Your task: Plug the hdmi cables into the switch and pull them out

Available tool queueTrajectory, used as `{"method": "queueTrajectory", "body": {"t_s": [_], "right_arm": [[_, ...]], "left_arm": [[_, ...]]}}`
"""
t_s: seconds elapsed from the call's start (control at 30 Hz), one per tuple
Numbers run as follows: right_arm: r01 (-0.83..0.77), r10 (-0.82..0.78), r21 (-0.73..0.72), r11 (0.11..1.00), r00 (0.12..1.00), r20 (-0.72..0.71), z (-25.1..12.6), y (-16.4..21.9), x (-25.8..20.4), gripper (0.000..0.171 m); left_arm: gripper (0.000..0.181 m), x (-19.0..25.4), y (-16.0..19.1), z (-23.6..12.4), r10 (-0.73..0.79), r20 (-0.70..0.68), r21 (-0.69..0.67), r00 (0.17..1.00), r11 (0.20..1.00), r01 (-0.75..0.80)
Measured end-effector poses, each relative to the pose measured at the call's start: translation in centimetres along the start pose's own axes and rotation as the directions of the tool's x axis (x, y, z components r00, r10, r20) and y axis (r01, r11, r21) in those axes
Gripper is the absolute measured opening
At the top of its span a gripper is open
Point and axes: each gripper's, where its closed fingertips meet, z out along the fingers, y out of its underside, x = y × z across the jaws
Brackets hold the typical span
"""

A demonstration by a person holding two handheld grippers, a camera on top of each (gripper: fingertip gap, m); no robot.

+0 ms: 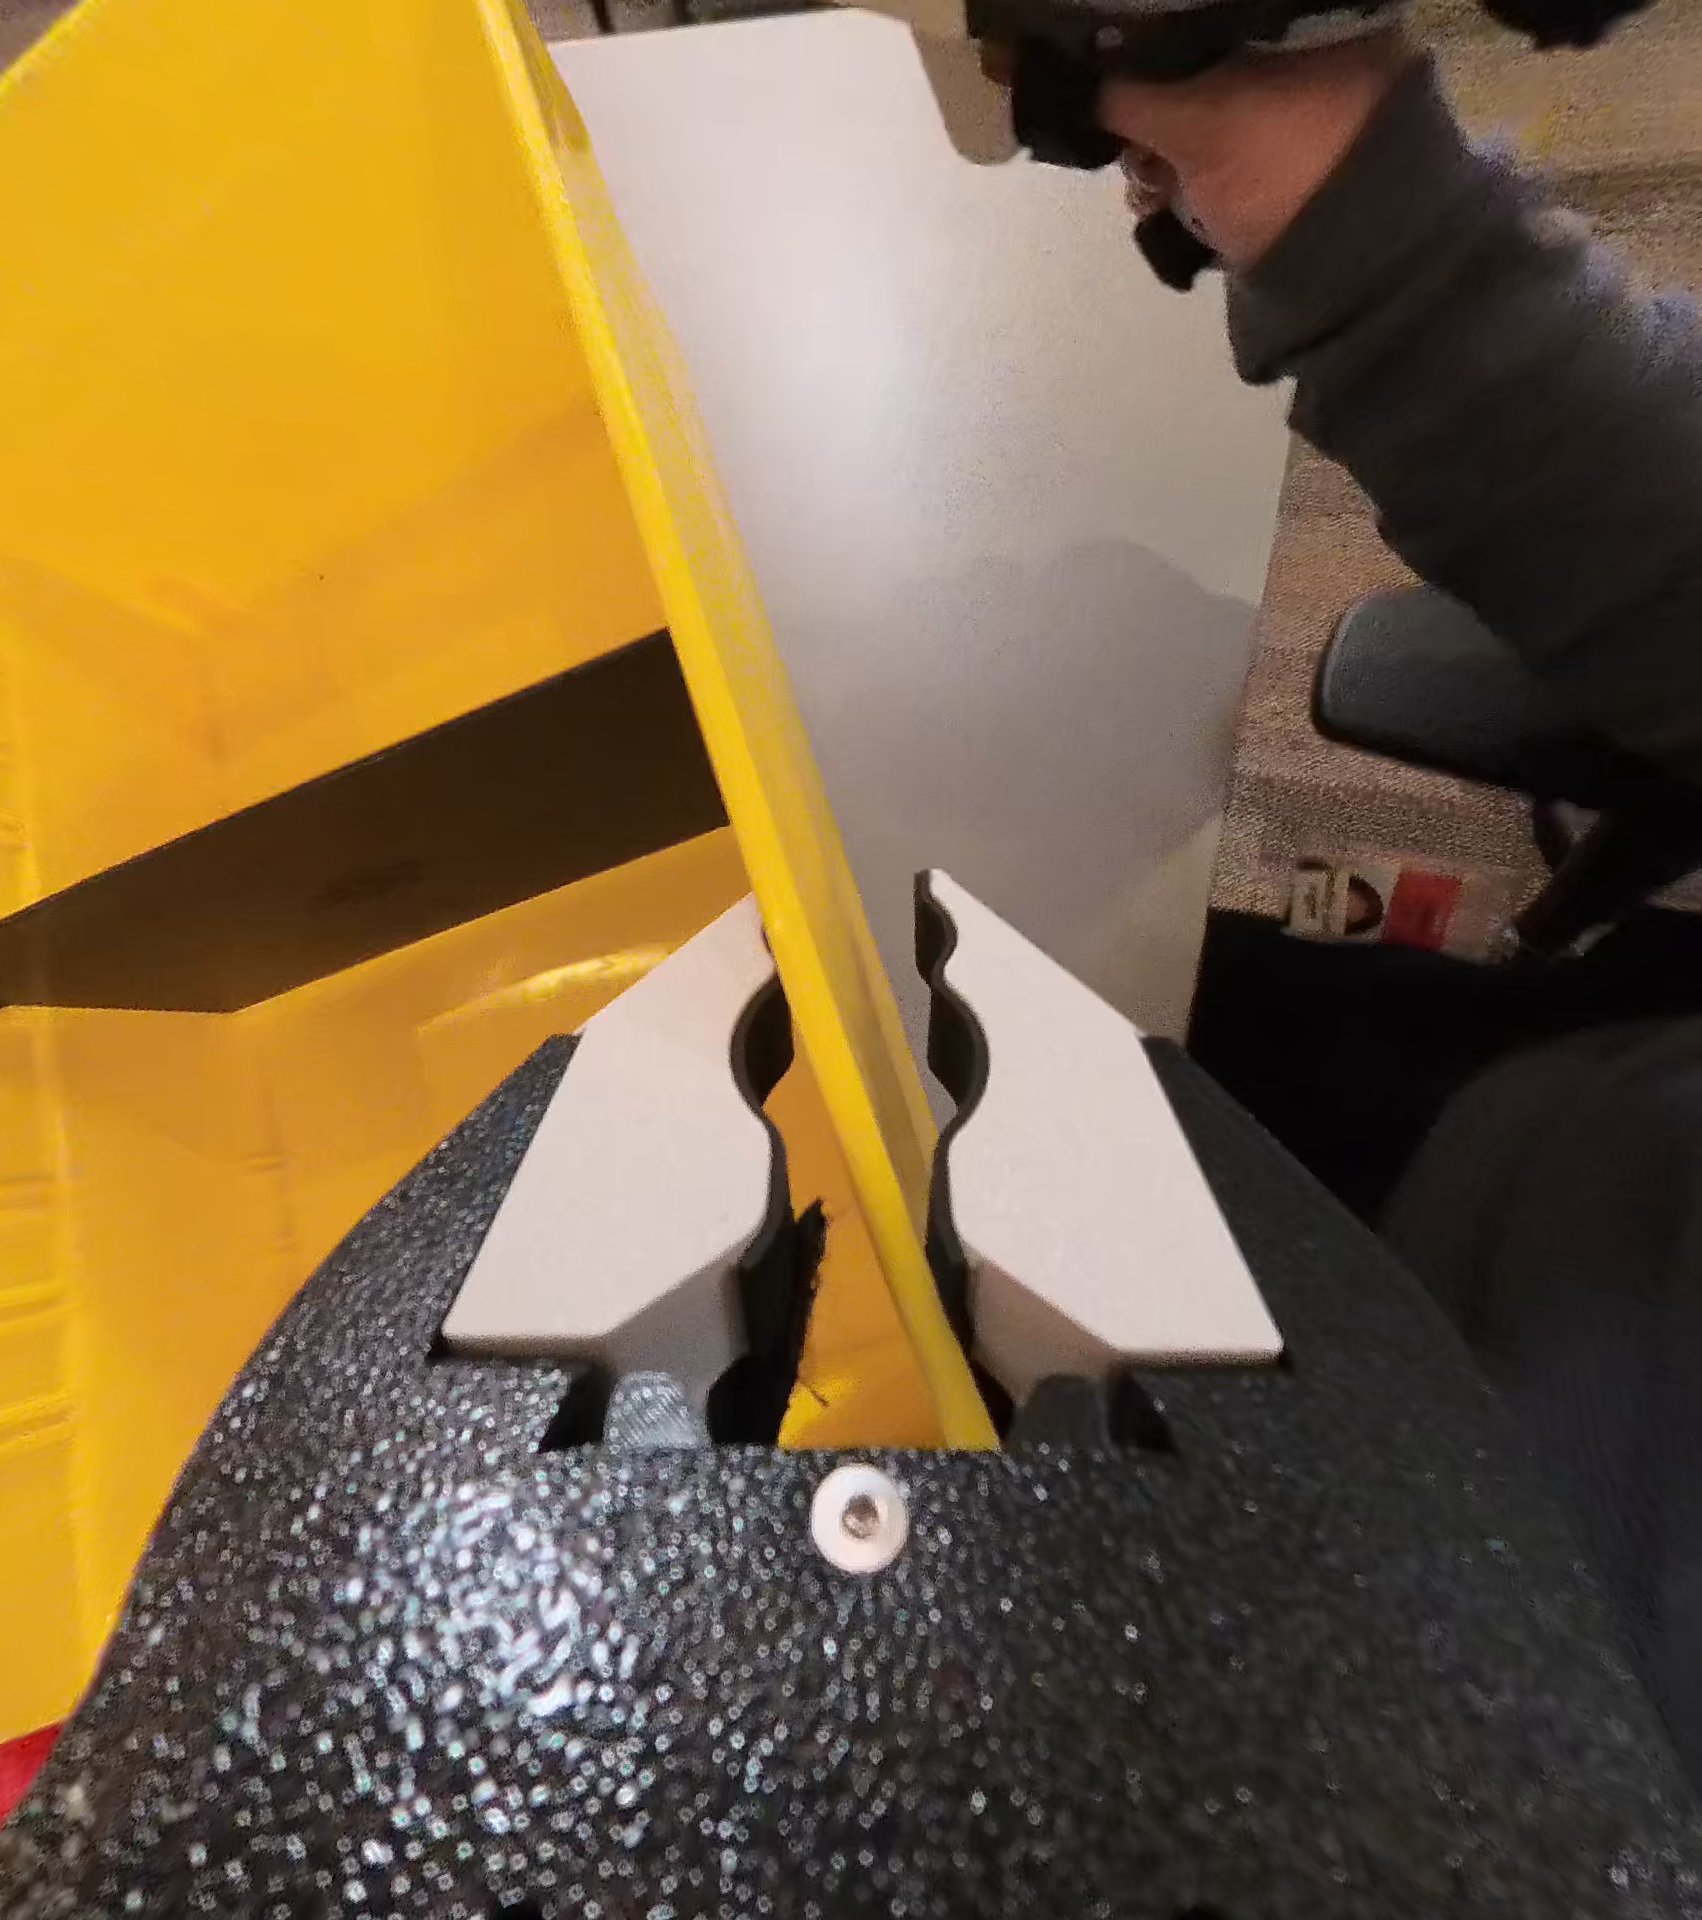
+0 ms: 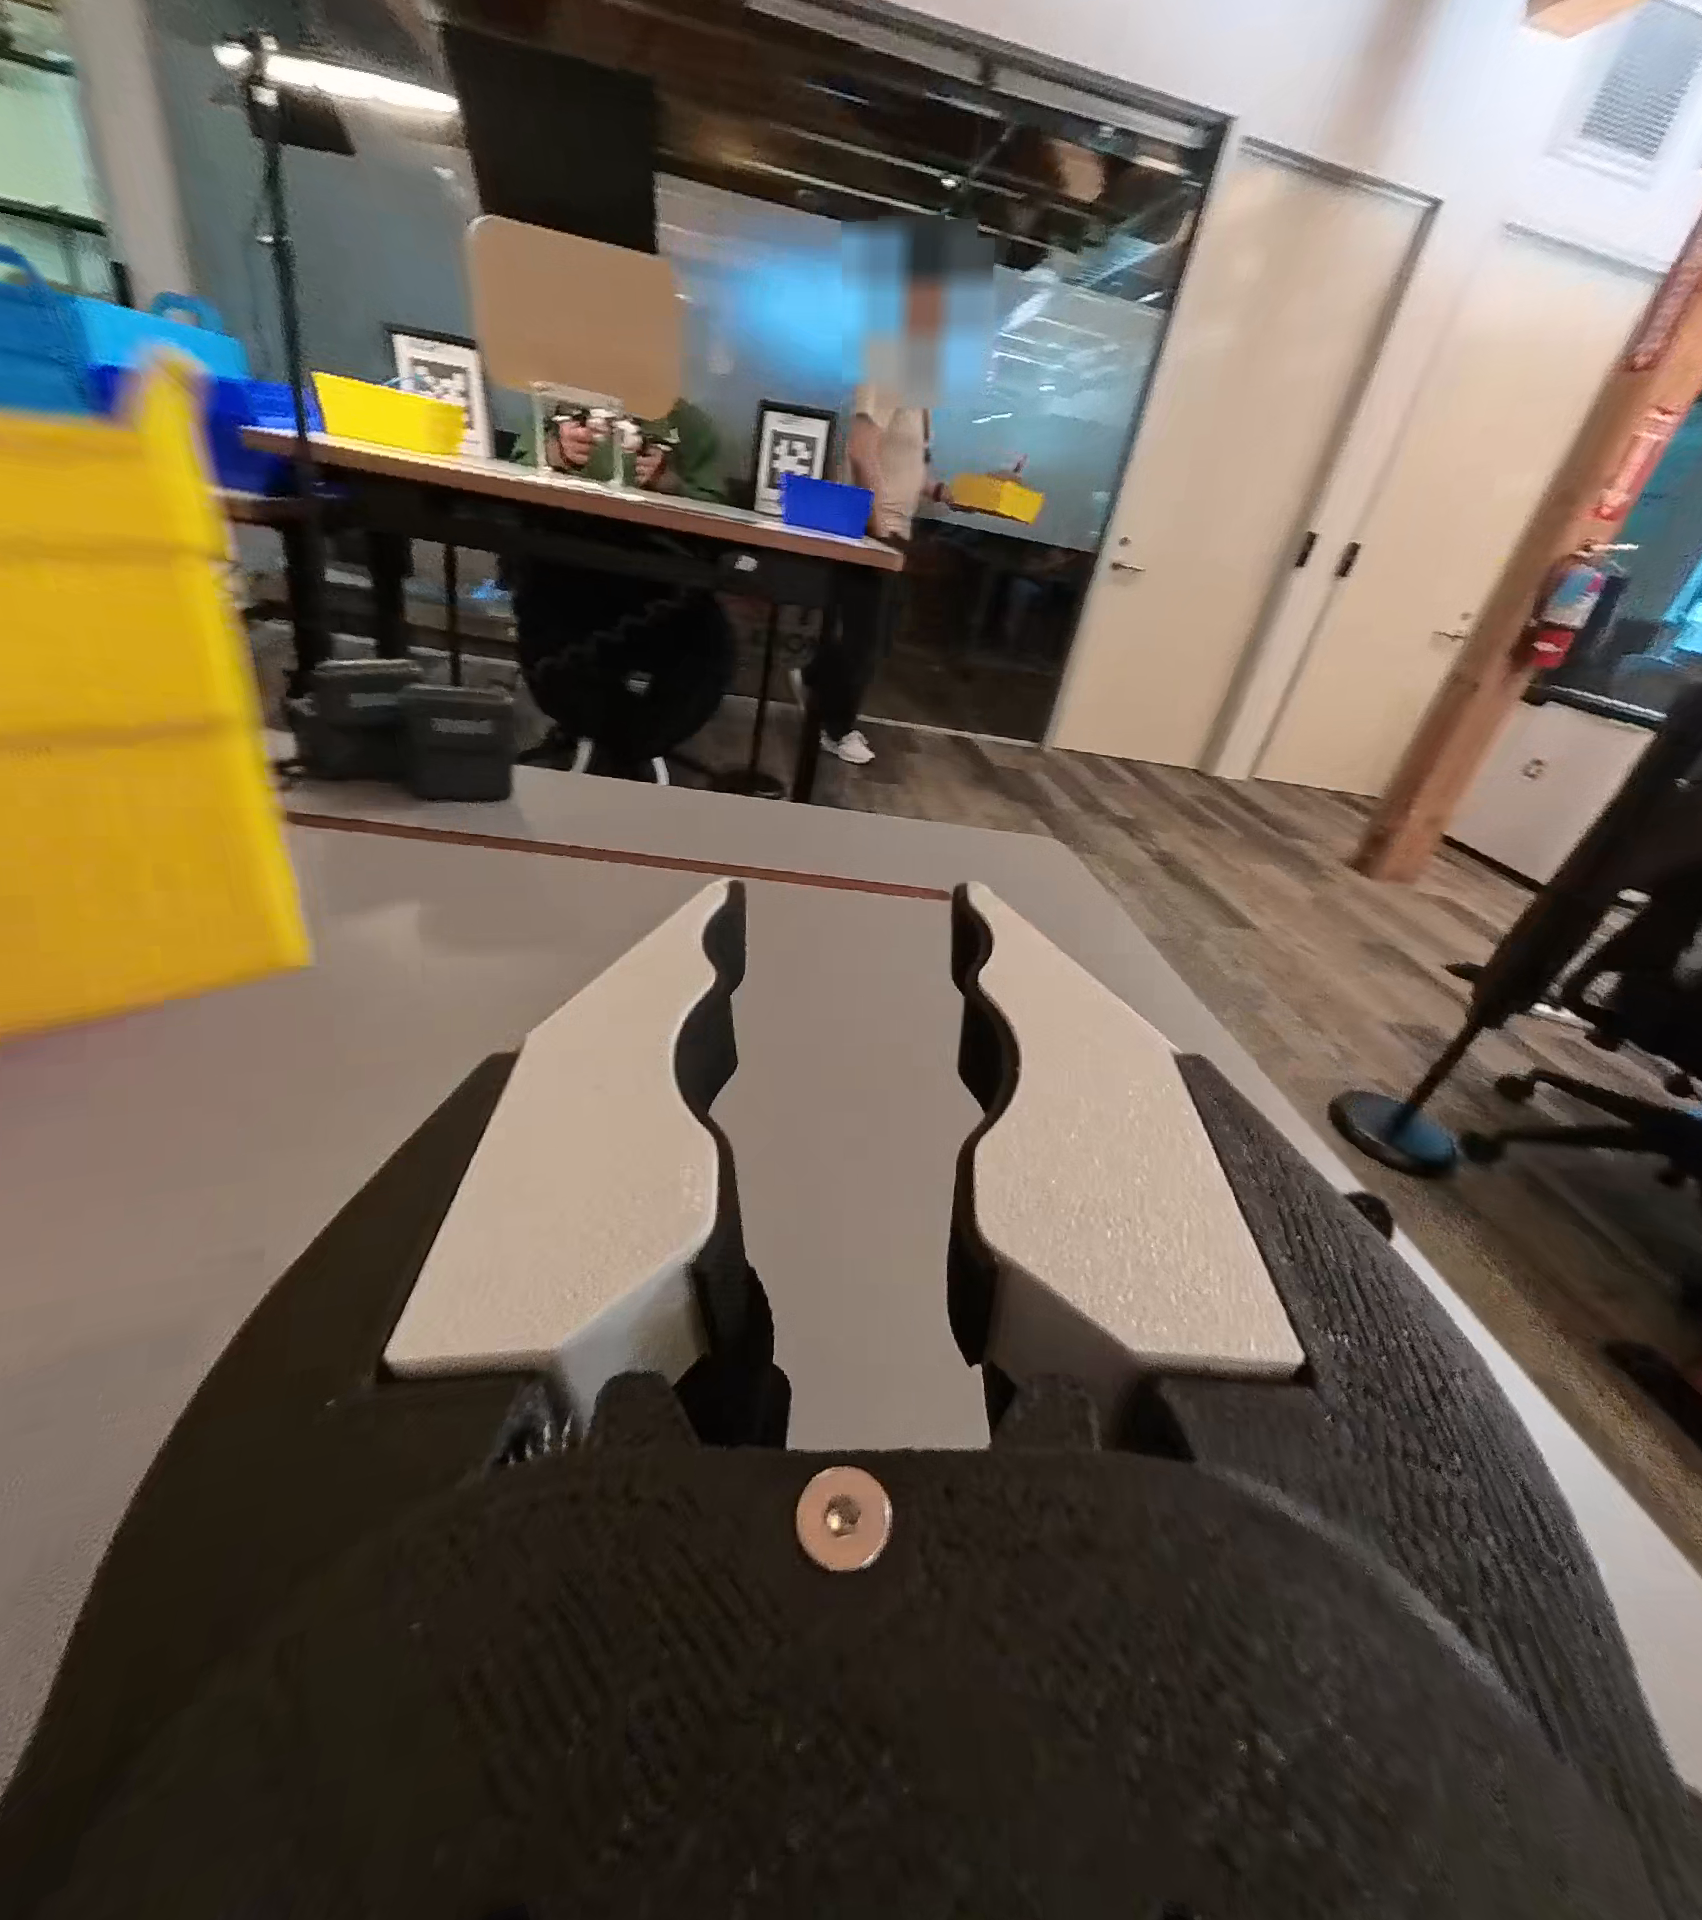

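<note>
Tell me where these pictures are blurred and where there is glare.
Left wrist view: the yellow bin is soft, and the person's sleeve is smeared; glints speckle the black body behind the left claw.
Right wrist view: the yellow bin is streaked by motion; the right claw is sharp.

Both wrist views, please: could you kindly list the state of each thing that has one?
Left gripper: fingers shut on the yellow bin's wall.
Yellow bin: held, tilted, lifted above the table.
Right gripper: open, empty.
Table: bare under the right gripper.
</note>
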Motion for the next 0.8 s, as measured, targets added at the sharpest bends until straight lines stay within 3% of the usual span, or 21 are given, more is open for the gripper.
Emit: {"method": "queueTrajectory", "body": {"t_s": [0.2, 0.4, 0.57, 0.8], "right_arm": [[-0.039, 0.035, -0.046, 0.998, 0.996, -0.088, -0.3, 2.5, 5.0, 0.038], [-0.123, 0.117, -0.066, 0.99, 0.99, -0.084, -0.2, 4.3, 7.0, 0.038], [-0.166, 0.162, -0.077, 0.983, 0.985, -0.058, 0.2, 5.2, 7.2, 0.038], [-0.17, 0.171, -0.08, 0.982, 0.985, 0.013, 0.6, 4.9, 5.7, 0.038]], "left_arm": [[0.019, -2.4, -4.9, 13.9, 0.075, 0.024, -0.066, 0.997, 0.995, -0.073], [0.019, -1.6, -7.7, 22.5, -0.067, -0.065, -0.061, 0.996, 0.996, 0.063], [0.021, -1.7, -7.5, 26.6, -0.06, 0.002, -0.09, 0.998, 0.994, 0.06], [0.026, -1.4, -7.2, 28.6, -0.02, 0.077, -0.123, 0.997, 0.992, 0.029]]}}
